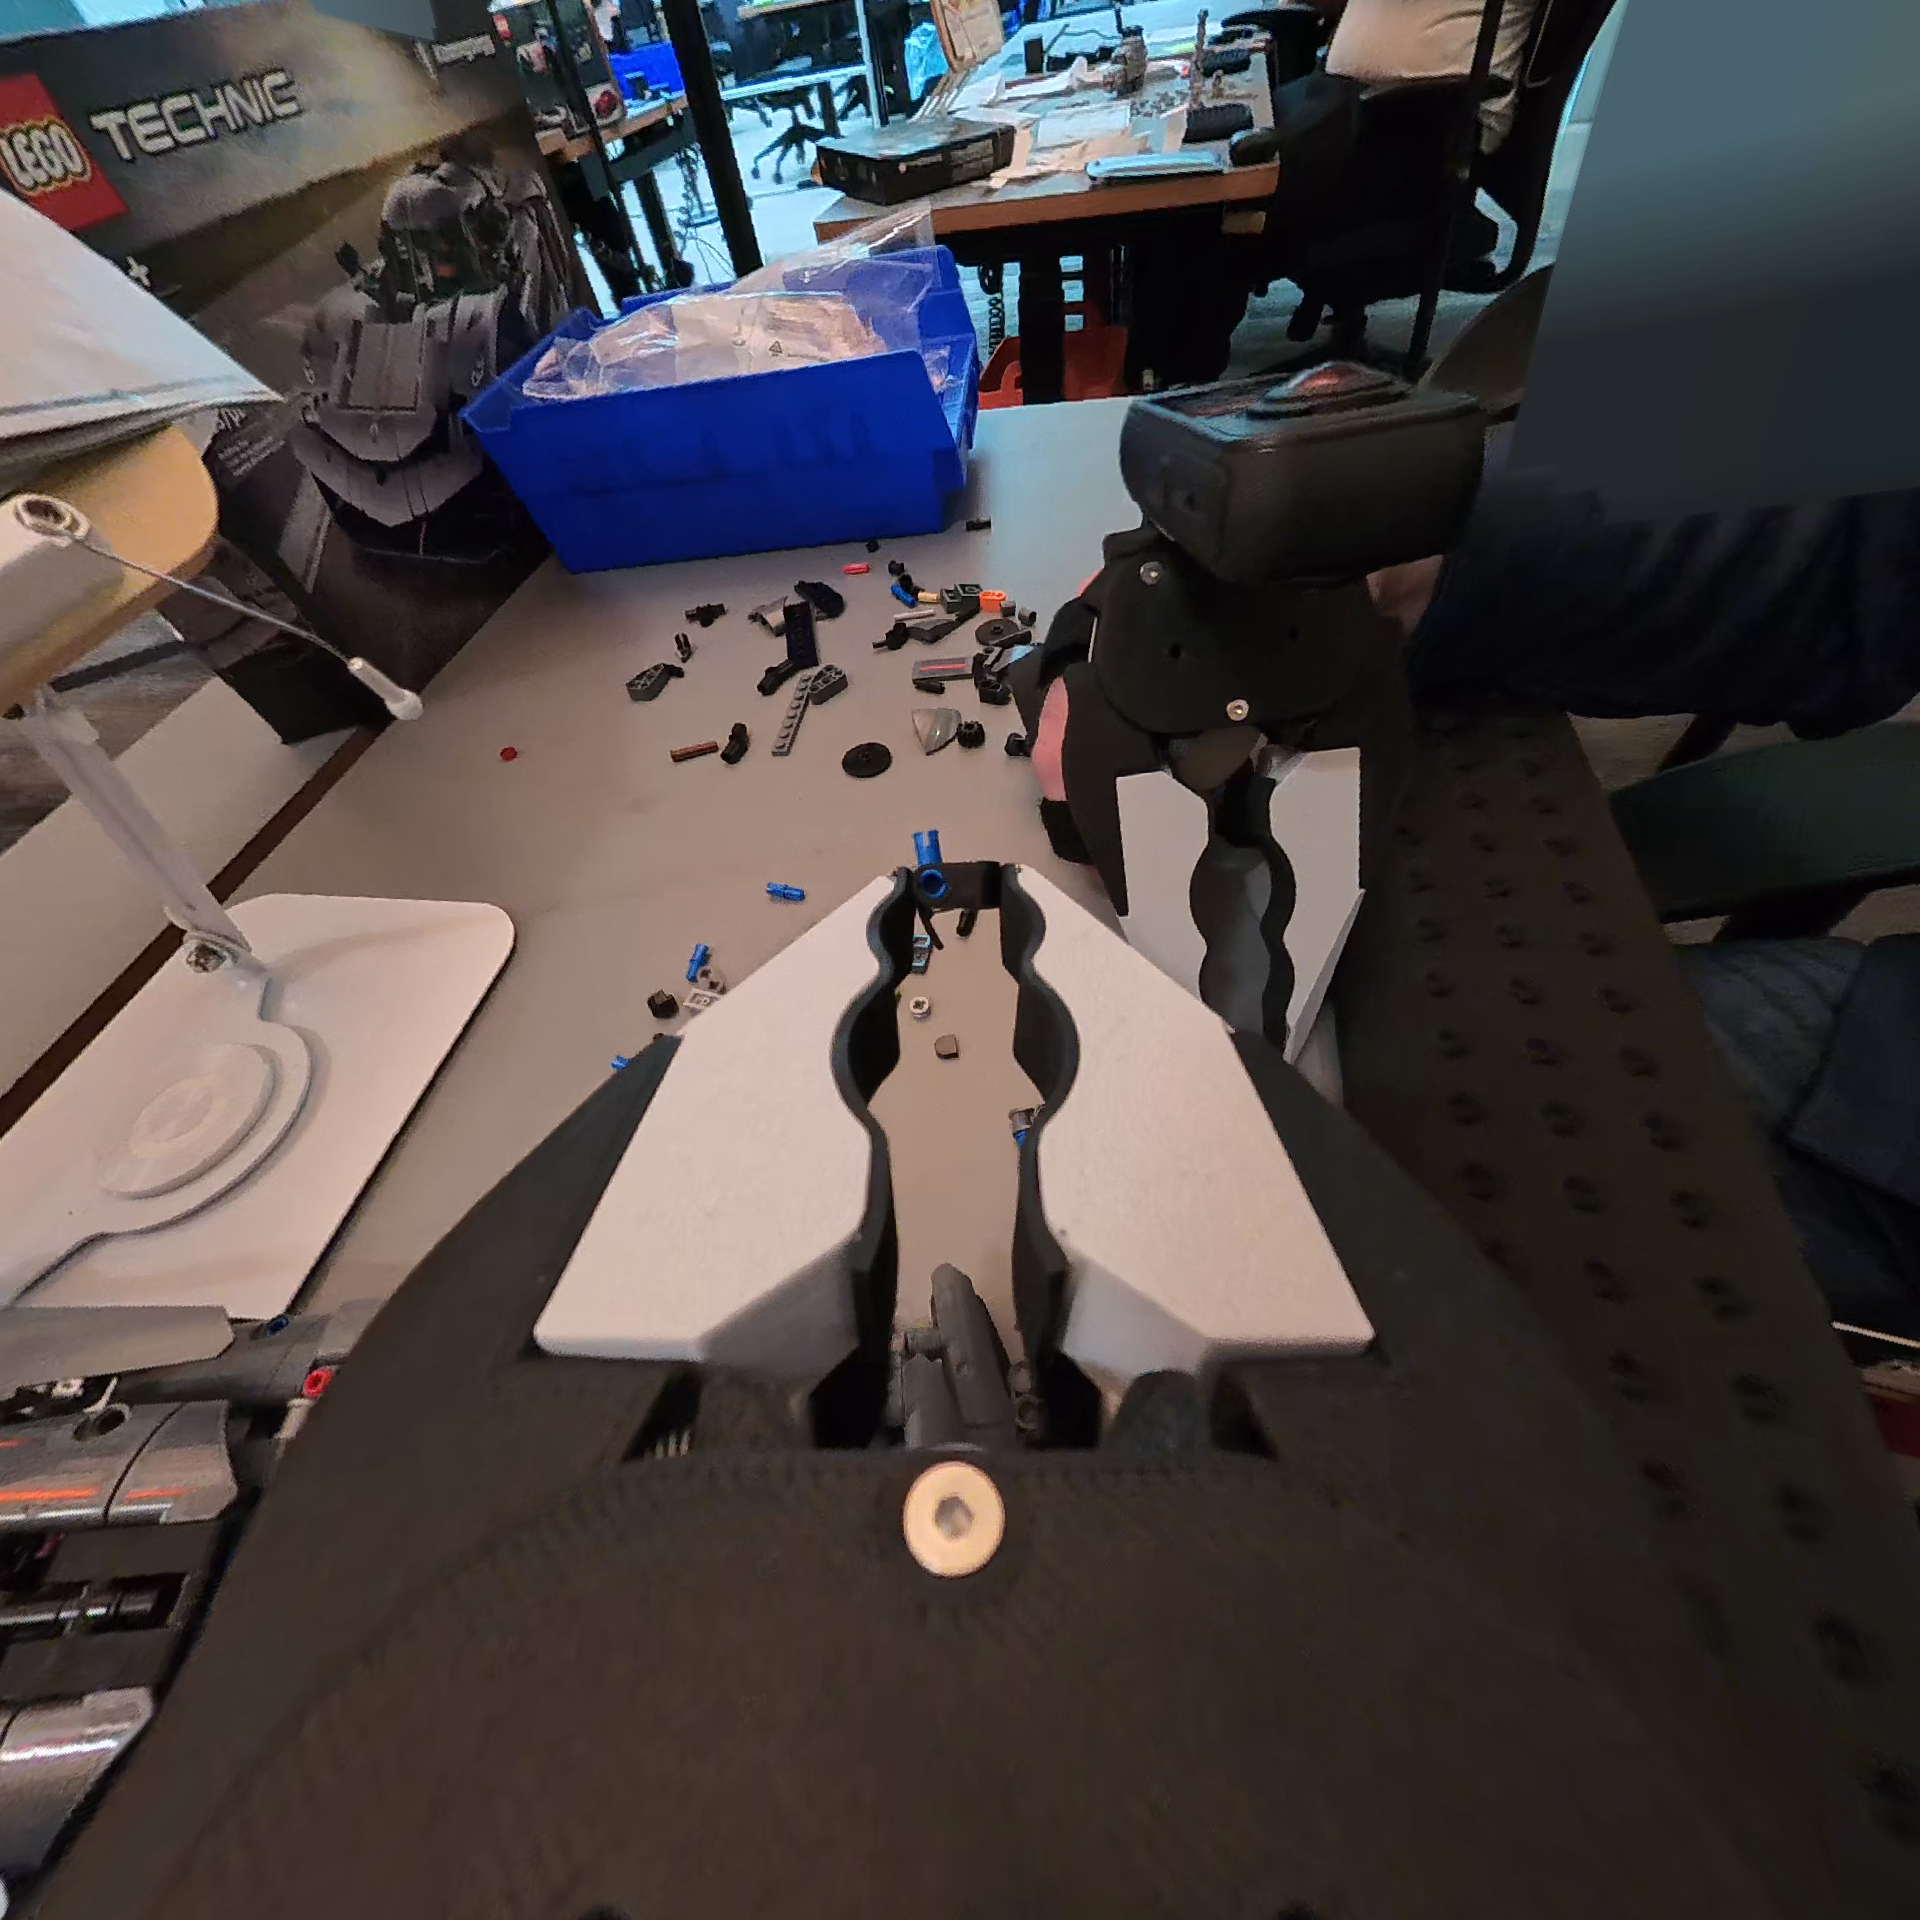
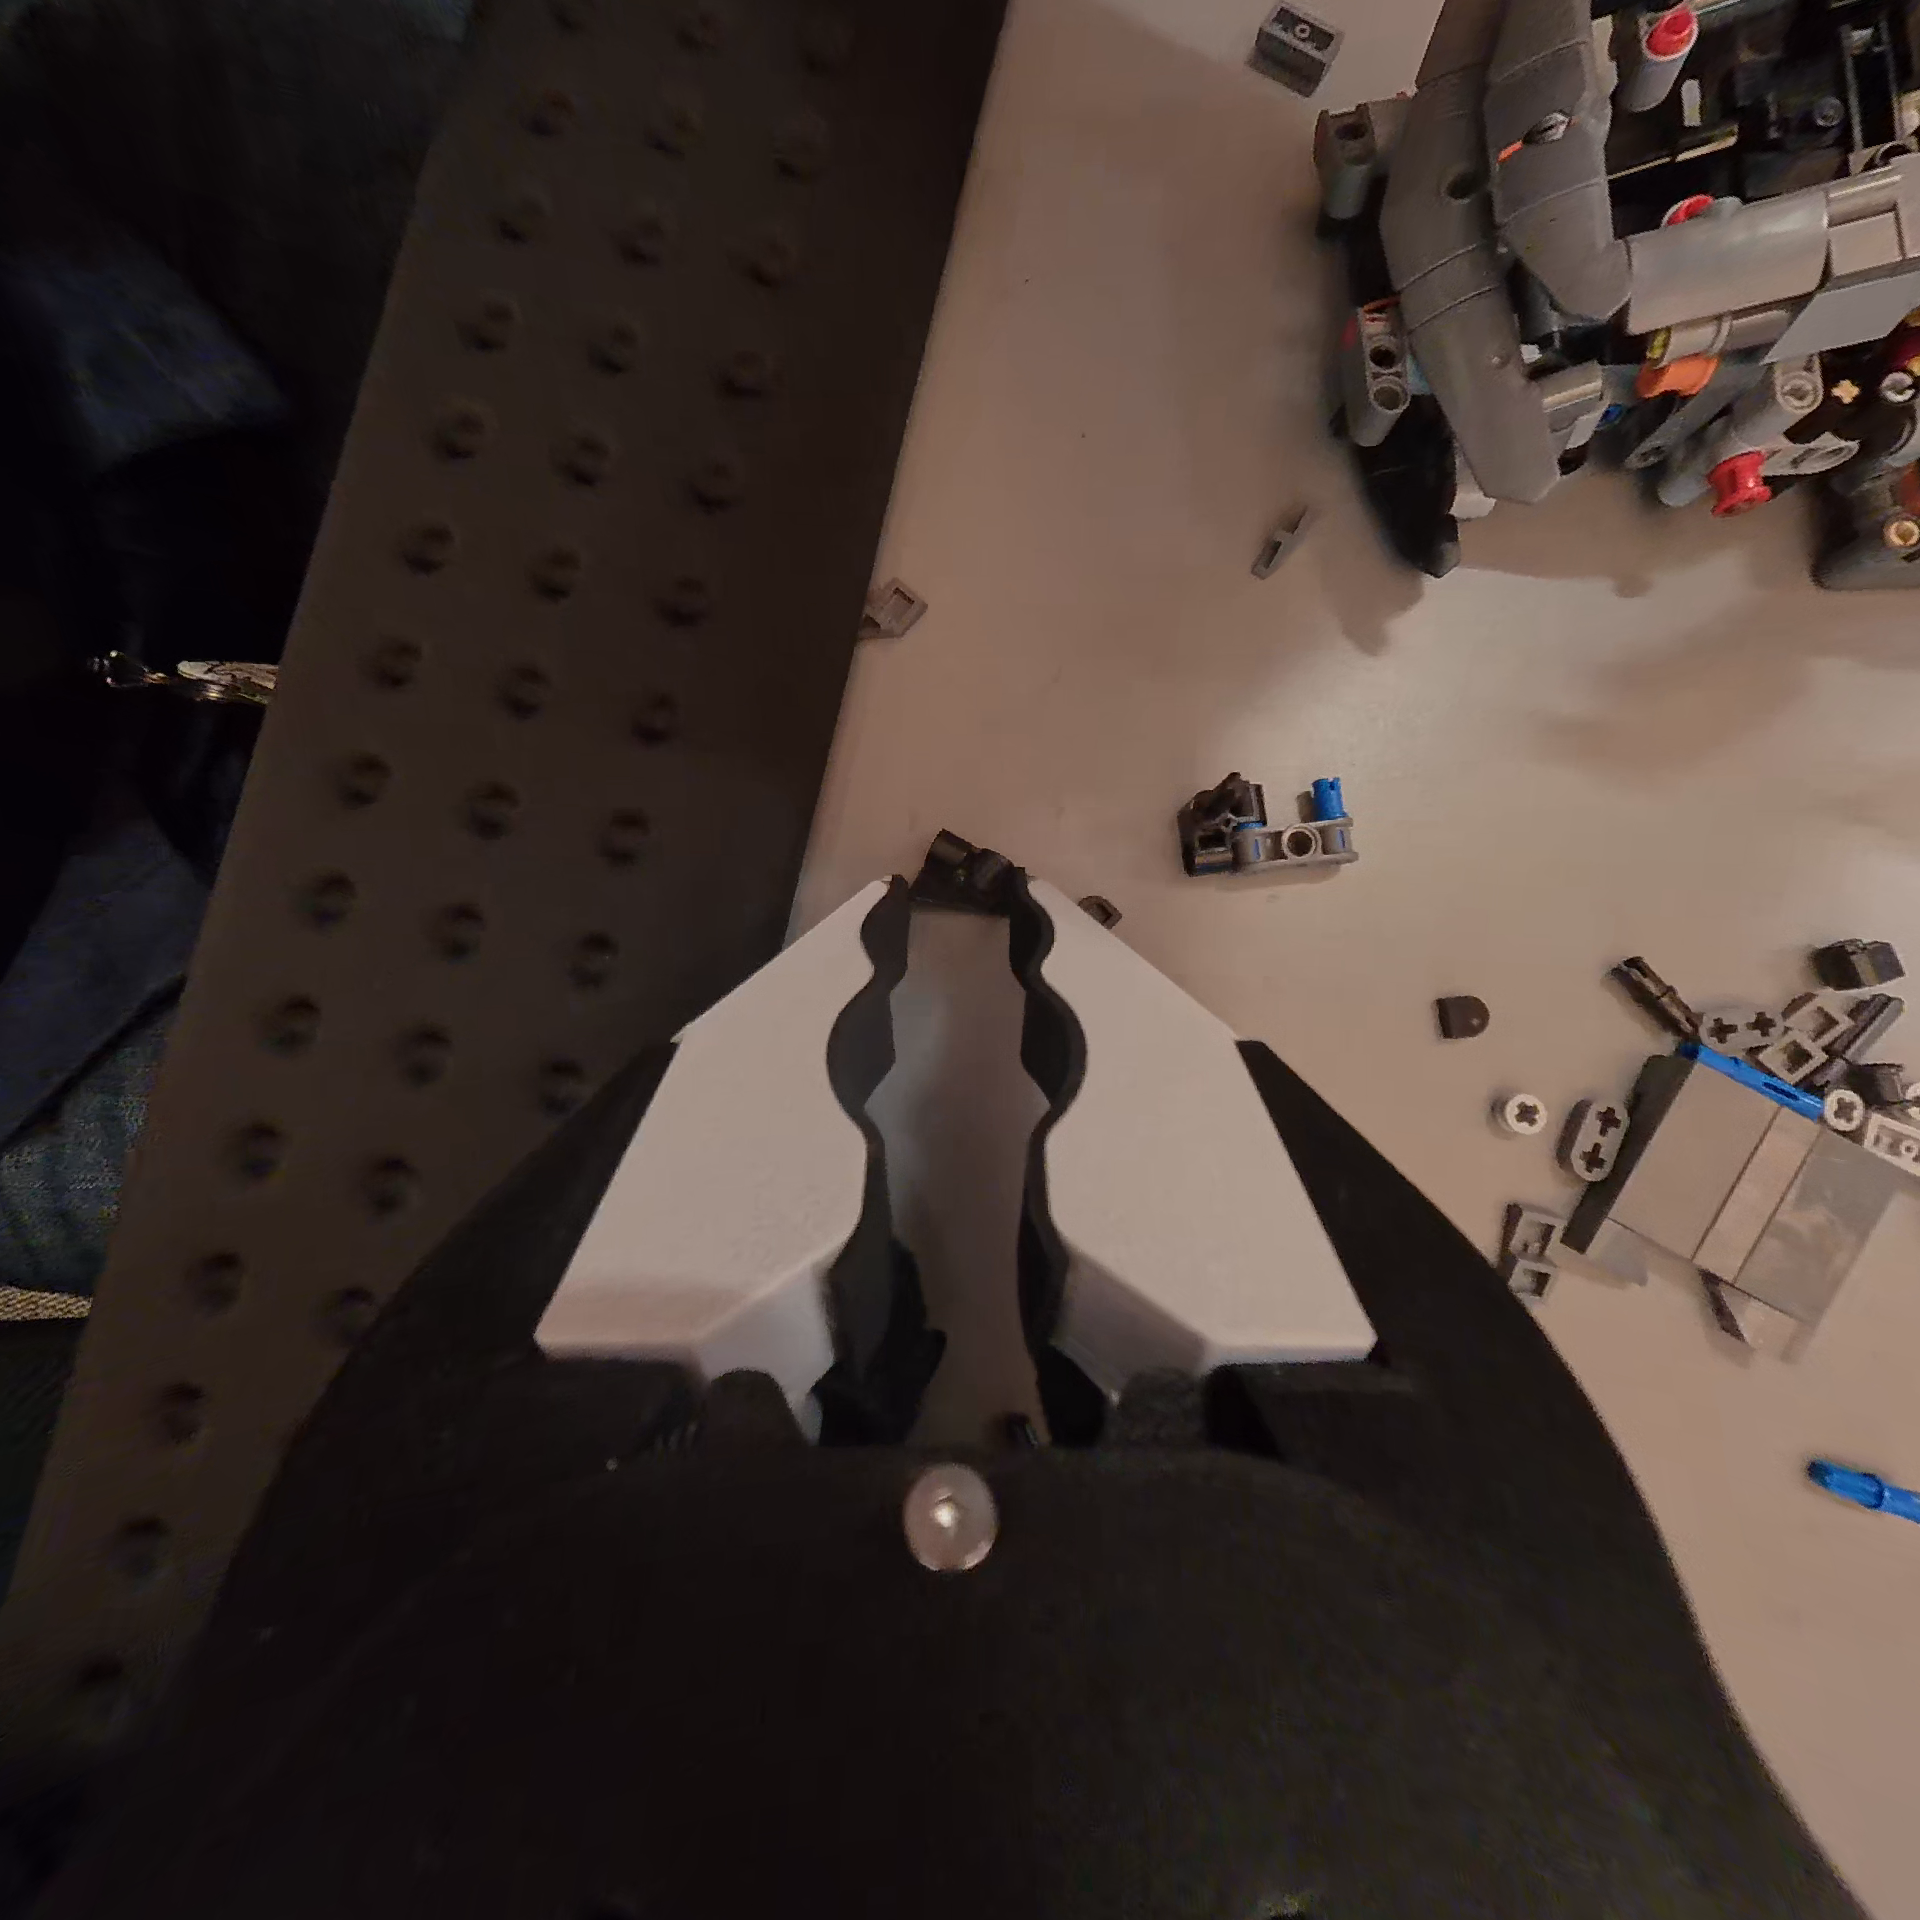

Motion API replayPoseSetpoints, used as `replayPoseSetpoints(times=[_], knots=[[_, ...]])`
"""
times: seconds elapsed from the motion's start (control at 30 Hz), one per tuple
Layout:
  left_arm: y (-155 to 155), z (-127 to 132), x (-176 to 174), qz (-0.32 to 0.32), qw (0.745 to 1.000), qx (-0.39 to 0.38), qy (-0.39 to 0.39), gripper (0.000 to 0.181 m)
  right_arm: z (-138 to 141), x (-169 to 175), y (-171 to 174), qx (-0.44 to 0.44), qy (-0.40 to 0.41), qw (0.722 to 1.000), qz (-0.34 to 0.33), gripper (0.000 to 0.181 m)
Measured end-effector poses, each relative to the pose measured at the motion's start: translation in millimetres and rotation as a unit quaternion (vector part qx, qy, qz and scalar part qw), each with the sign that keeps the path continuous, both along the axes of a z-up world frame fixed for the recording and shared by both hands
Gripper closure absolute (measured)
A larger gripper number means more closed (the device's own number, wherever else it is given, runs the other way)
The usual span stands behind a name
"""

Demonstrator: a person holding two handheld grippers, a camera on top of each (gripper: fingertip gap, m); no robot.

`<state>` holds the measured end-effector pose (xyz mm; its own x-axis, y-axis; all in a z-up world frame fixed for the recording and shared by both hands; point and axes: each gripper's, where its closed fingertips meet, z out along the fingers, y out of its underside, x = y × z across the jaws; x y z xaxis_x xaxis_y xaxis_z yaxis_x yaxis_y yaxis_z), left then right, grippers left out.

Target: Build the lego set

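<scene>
My left gripper (image 1: 951, 883) is shut on a small black piece with blue pins (image 1: 932, 871), held above the grey table (image 1: 582, 852). My right gripper (image 2: 961, 883) is shut on a small black piece (image 2: 961, 864) over the table edge. It also shows in the left wrist view (image 1: 1195, 966), pointing down at the right. The part-built grey and black model (image 2: 1662, 260) stands at the top right of the right wrist view. A small grey and black sub-assembly with a blue pin (image 2: 1268, 831) lies just right of my right gripper.
Loose pieces (image 1: 831, 665) lie scattered mid-table before a blue bin of bags (image 1: 748, 436) and the set's box (image 1: 312, 260). A white stand base (image 1: 208, 1091) sits left. A black studded board (image 2: 520, 727) borders the table. Grey panels (image 2: 1745, 1174) and a blue axle (image 2: 1860, 1491) lie to the right. Some 15 cm of space lies between my two pairs of fingers. Left tips and right tips are each some 20 cm from the blue axle (image 2: 1860, 1491). It turns up in the left wrist view (image 1: 787, 889) as well.
</scene>
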<state>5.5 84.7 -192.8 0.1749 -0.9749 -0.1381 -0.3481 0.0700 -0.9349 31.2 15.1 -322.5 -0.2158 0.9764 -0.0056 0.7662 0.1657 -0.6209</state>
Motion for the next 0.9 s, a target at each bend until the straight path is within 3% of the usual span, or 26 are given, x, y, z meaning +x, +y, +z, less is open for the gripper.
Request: replayPoseSetpoints(times=[0.17,0.33,0.5,0.63,0.8,0.9], knots=[[0,-6,2,0.003,1.0,0.012,0.022,0.168,11,6,0,-0.022,0.021,1.0,-0.004,0.163],[8,-4,-3,0.028,0.999,0.011,0.019,0.168,68,29,42,-0.007,0.146,0.984,-0.097,0.16],[18,4,-9,0.058,0.998,0.011,0.004,0.168,122,80,117,0.067,0.266,0.919,-0.282,0.16],[24,13,-15,0.08,0.997,0.021,-0.012,0.168,155,122,146,0.069,0.355,0.852,-0.378,0.161],[31,31,-30,0.107,0.993,0.028,-0.043,0.168,158,159,167,0.09,0.362,0.804,-0.463,0.162],[35,40,-39,0.127,0.99,0.035,-0.058,0.168,156,170,171,0.1,0.354,0.794,-0.483,0.162]])
